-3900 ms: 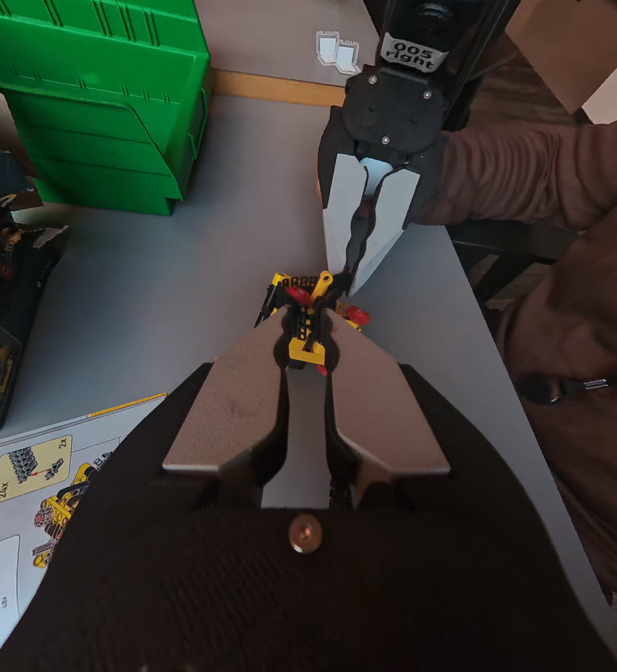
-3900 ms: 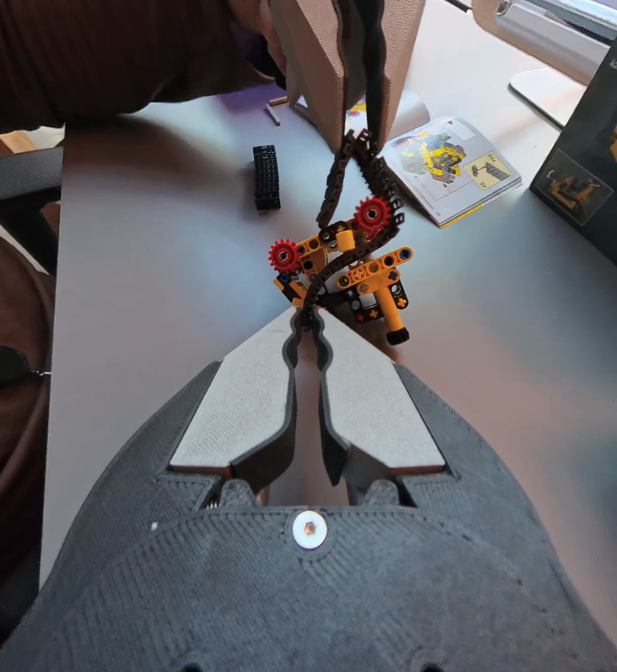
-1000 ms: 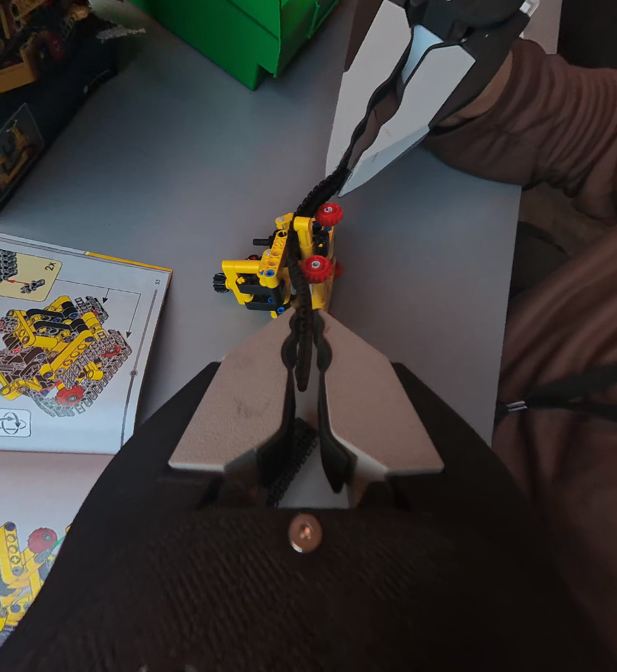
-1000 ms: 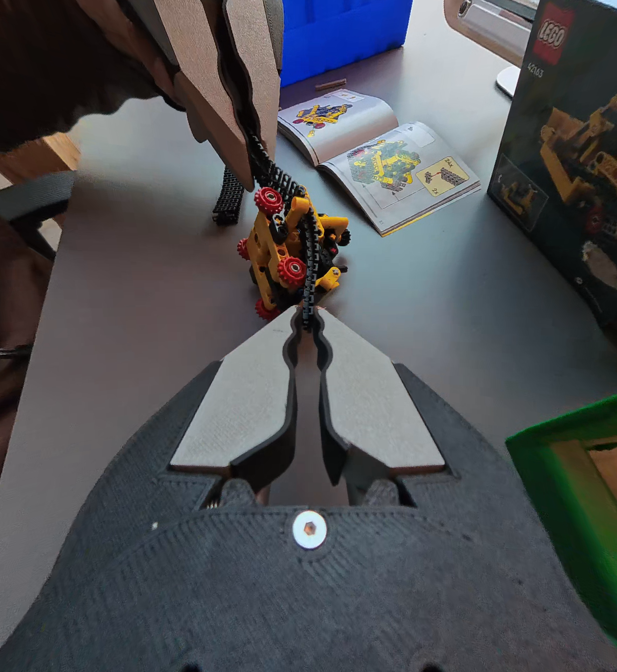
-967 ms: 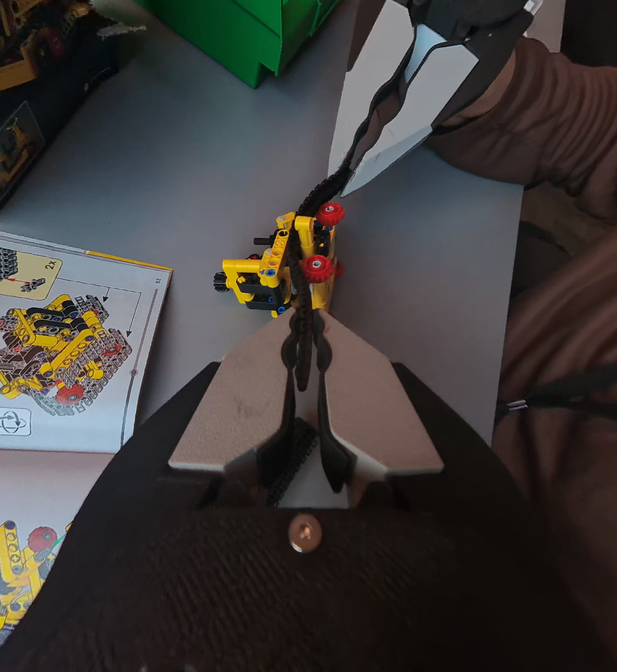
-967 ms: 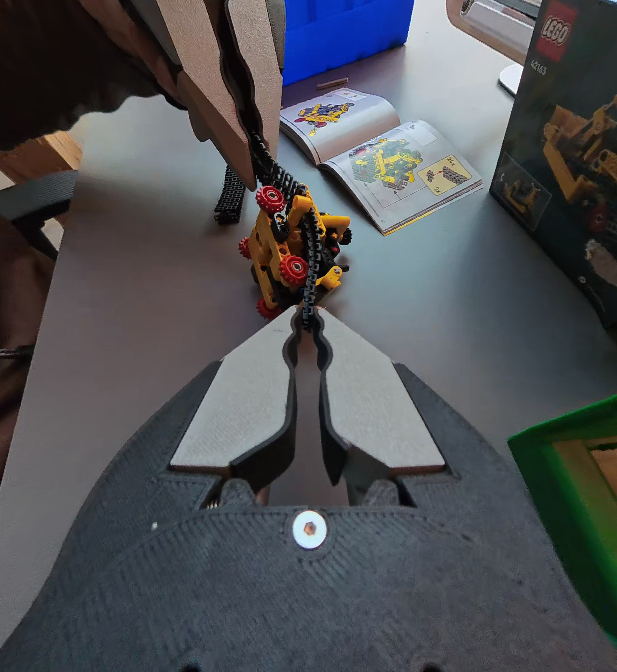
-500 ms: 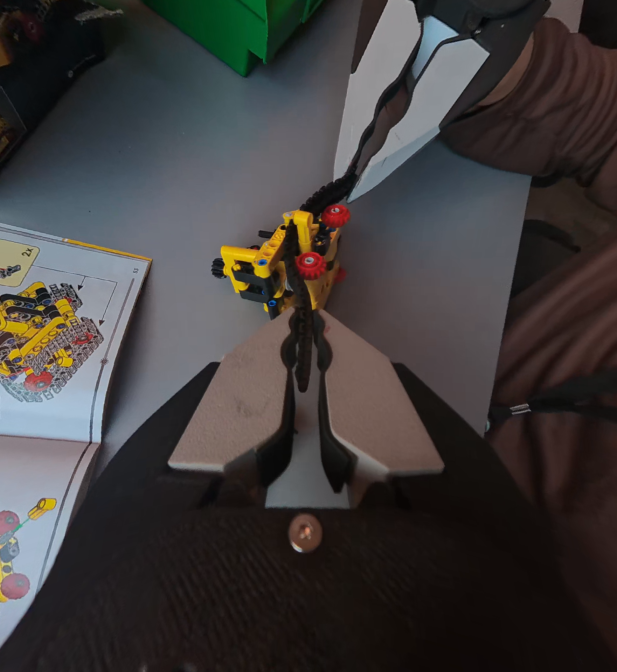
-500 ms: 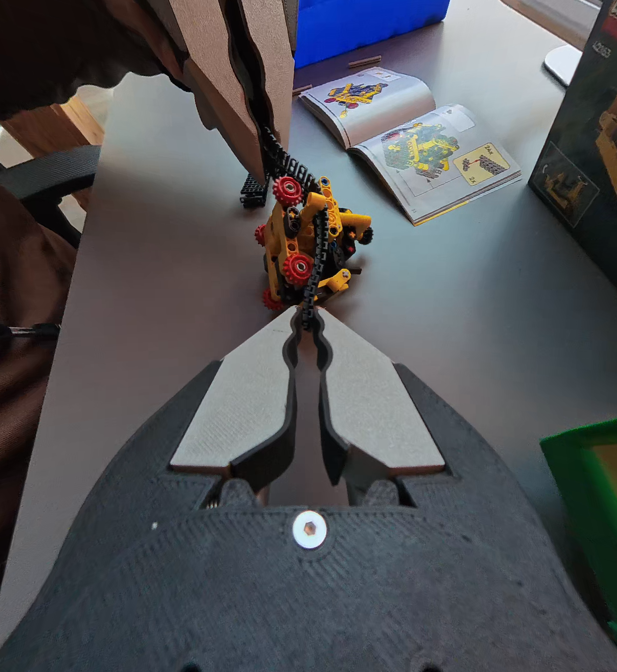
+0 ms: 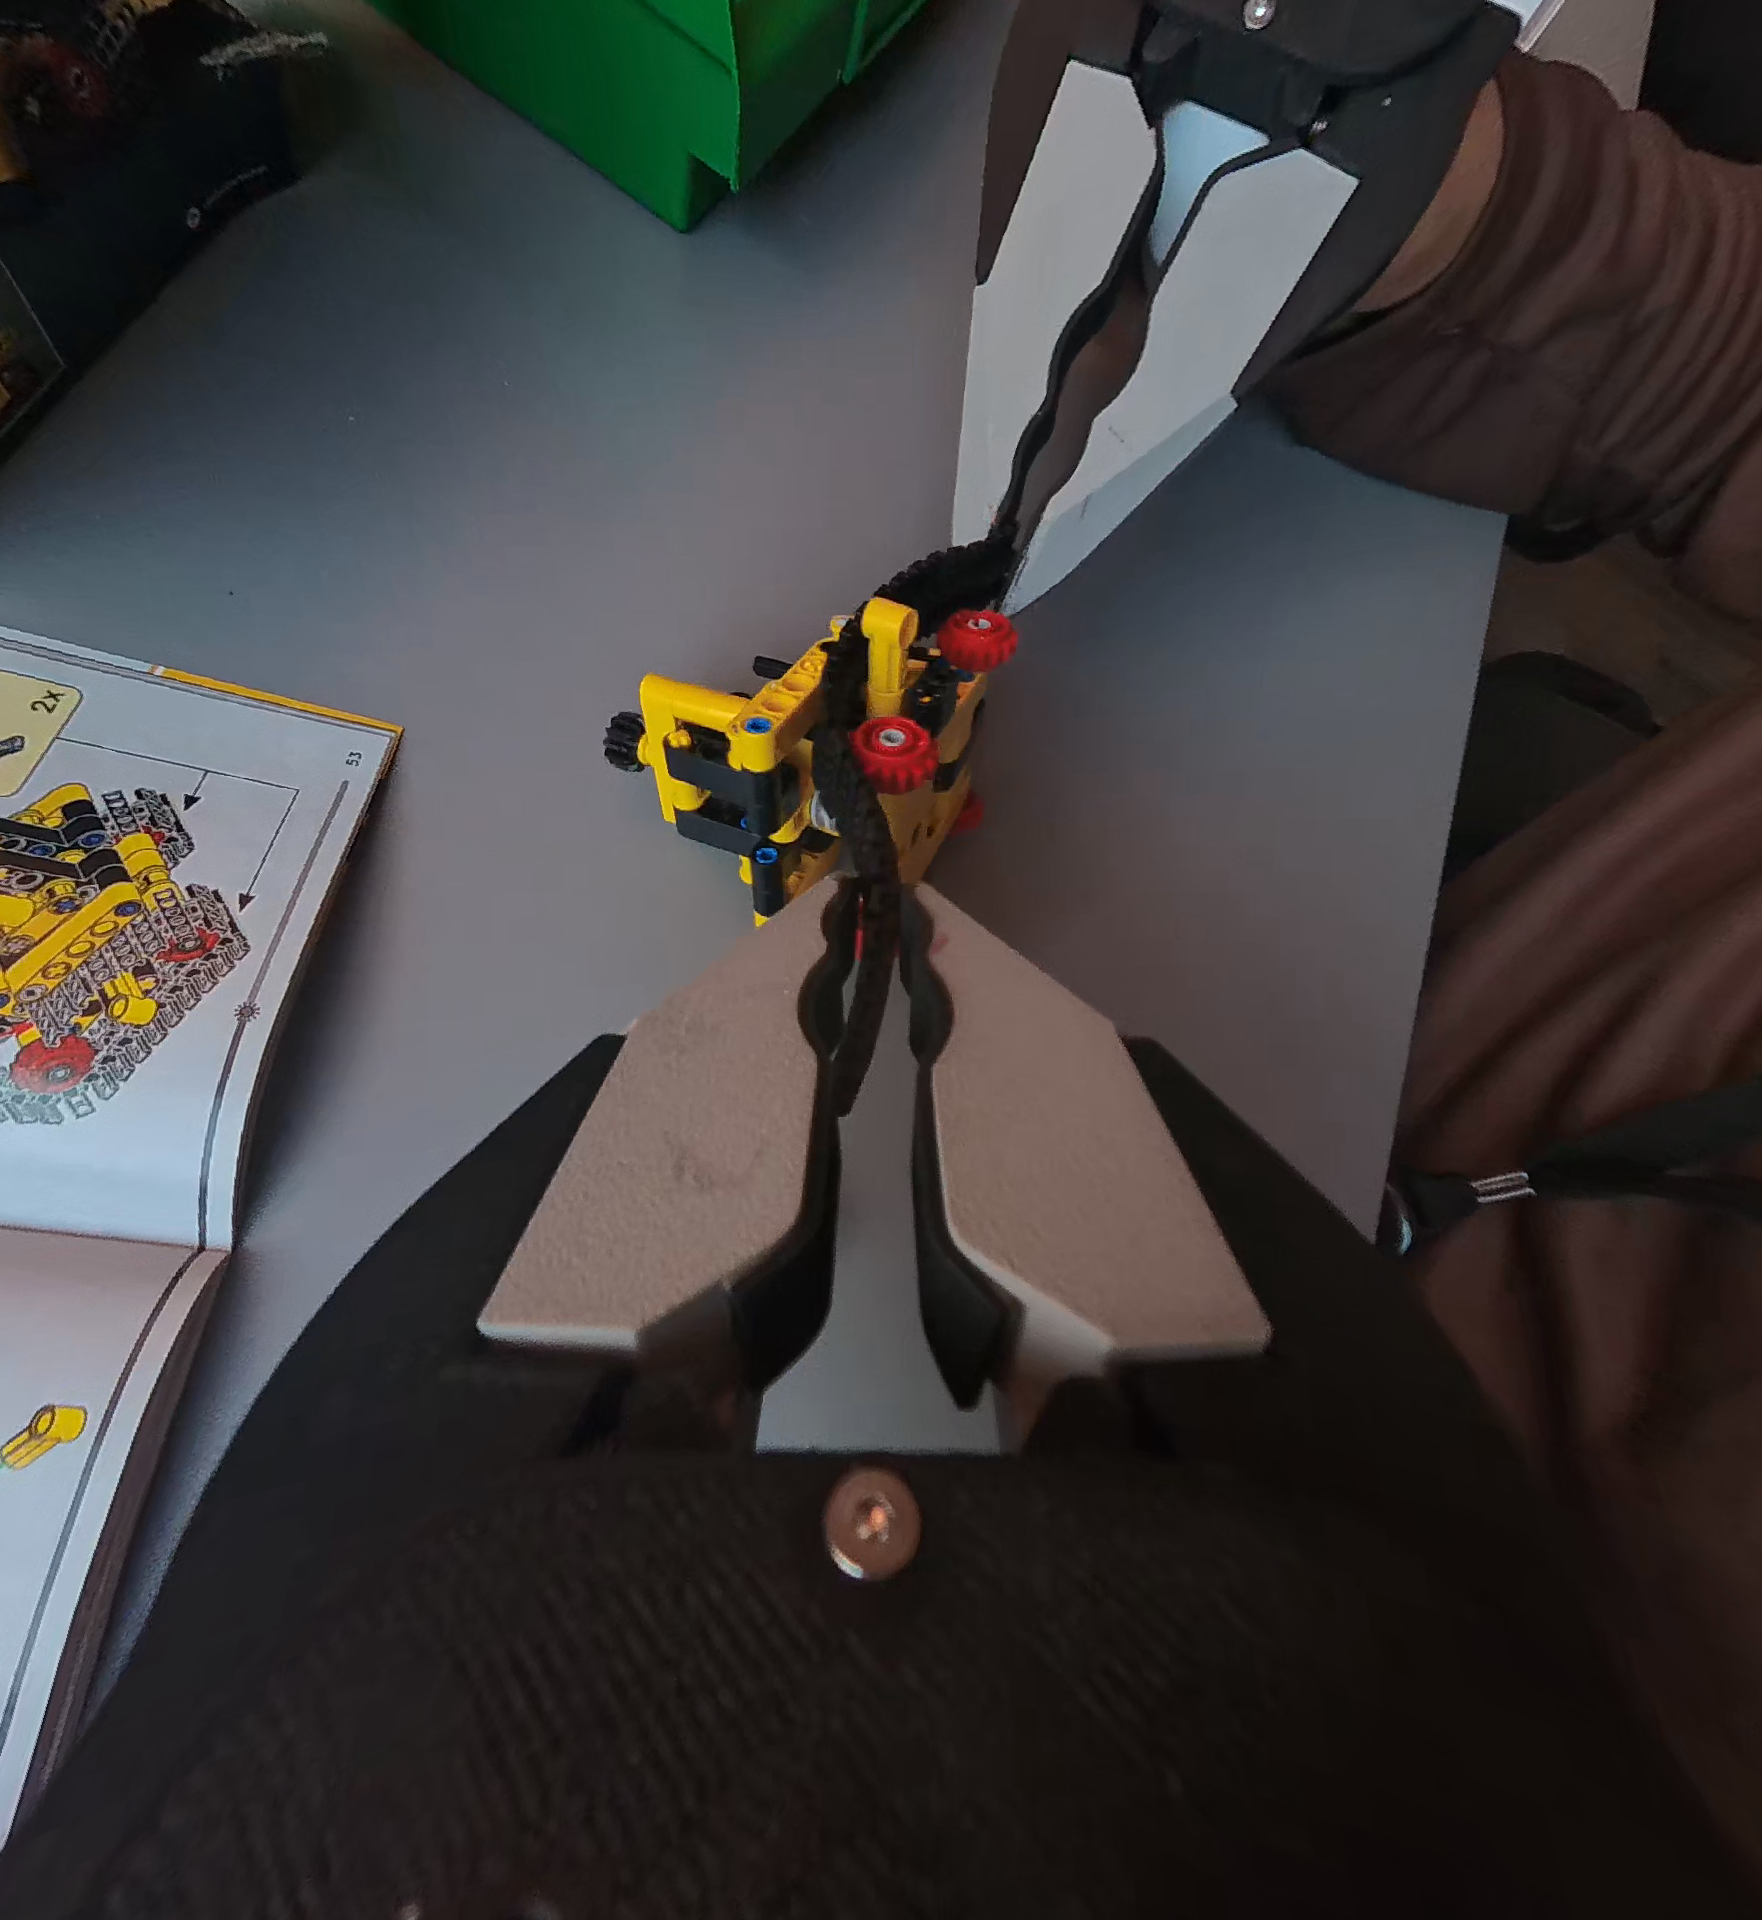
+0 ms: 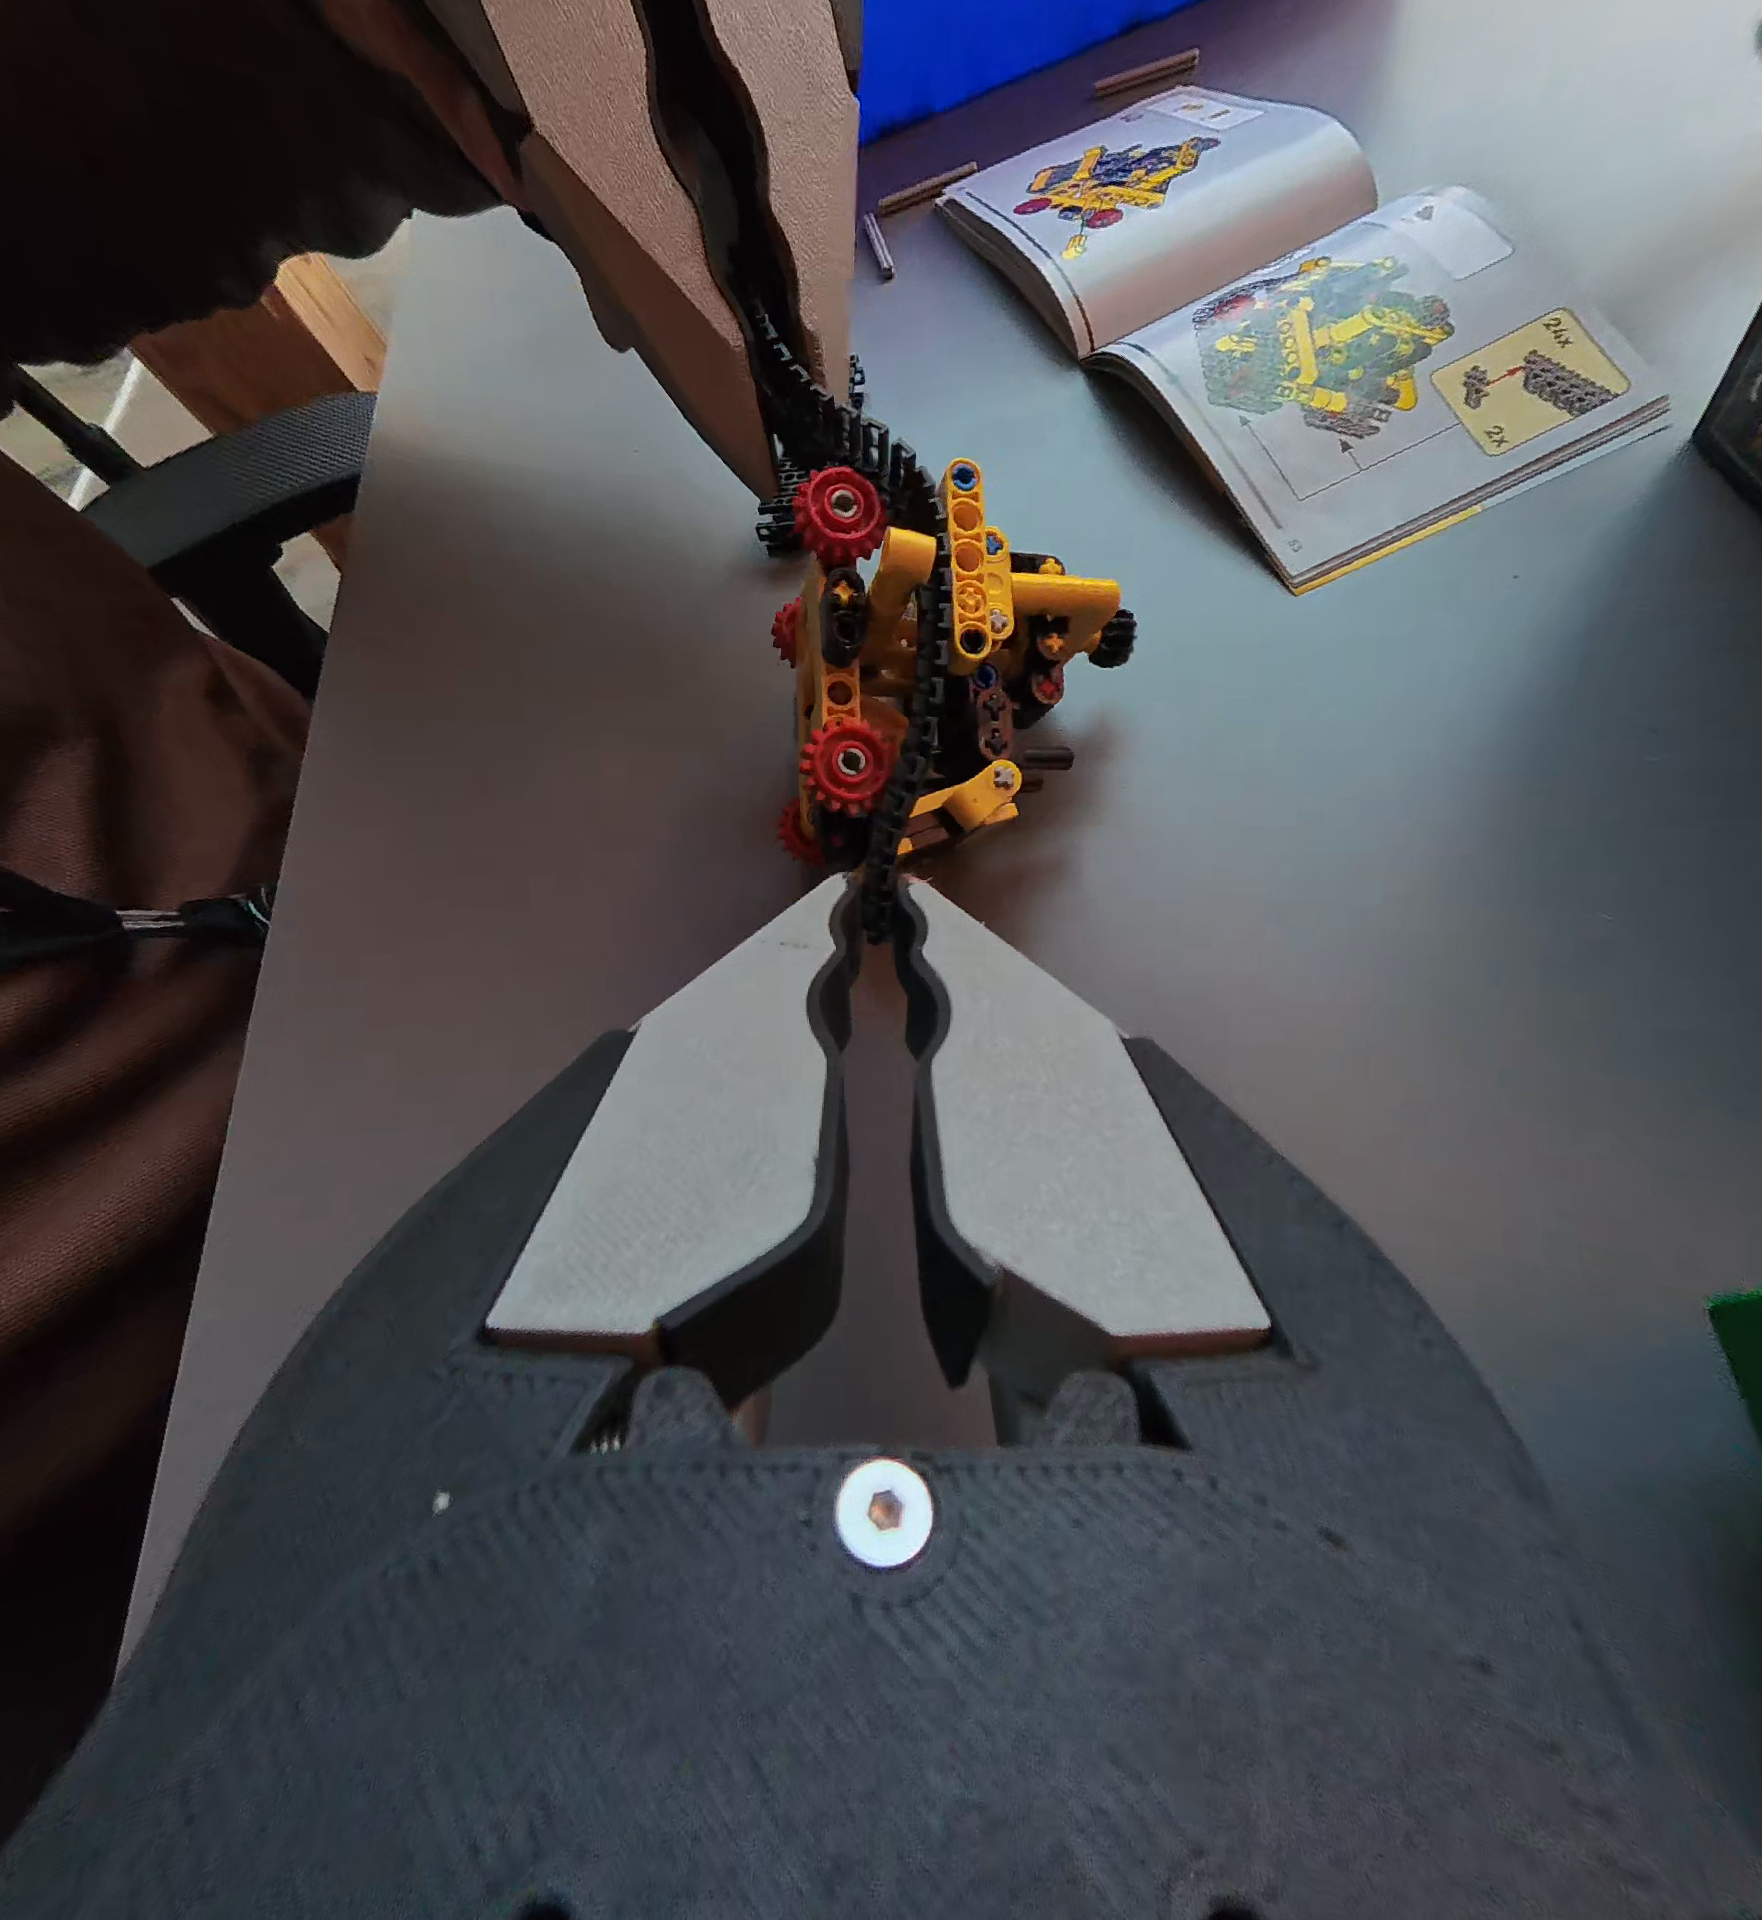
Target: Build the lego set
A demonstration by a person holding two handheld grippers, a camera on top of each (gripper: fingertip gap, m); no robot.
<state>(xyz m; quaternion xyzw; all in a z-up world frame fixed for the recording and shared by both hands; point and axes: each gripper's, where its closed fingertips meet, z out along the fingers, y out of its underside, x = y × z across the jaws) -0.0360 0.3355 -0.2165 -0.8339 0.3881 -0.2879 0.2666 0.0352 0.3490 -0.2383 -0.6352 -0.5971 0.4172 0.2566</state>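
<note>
A small yellow and black lego vehicle (image 9: 752, 748) with red gear wheels stands on the grey table (image 9: 441, 468). A black track chain (image 9: 861, 790) runs over its top between the two grippers. My left gripper (image 9: 872, 909) is shut on the near end of the chain, right at the vehicle. My right gripper (image 9: 1007, 561) is shut on the far end, just above a red gear. In the right wrist view the vehicle (image 10: 970, 582) stands on its side, my right gripper (image 10: 877, 904) pinches the chain (image 10: 913, 727) and my left gripper (image 10: 794, 447) holds the other end.
An open instruction booklet (image 9: 129, 935) lies left of the vehicle and shows in the right wrist view (image 10: 1324, 343). A green bin (image 9: 669, 94) and the black set box (image 9: 35, 208) stand beyond it. A person's brown sleeve (image 9: 1583, 312) and the table edge are at the right. Tip to tip, the grippers are about 9 centimetres apart.
Both grippers have kept hold of the chain ends and drawn closer to the vehicle. The vehicle has turned a little, and the chain now lies tighter along it.
</note>
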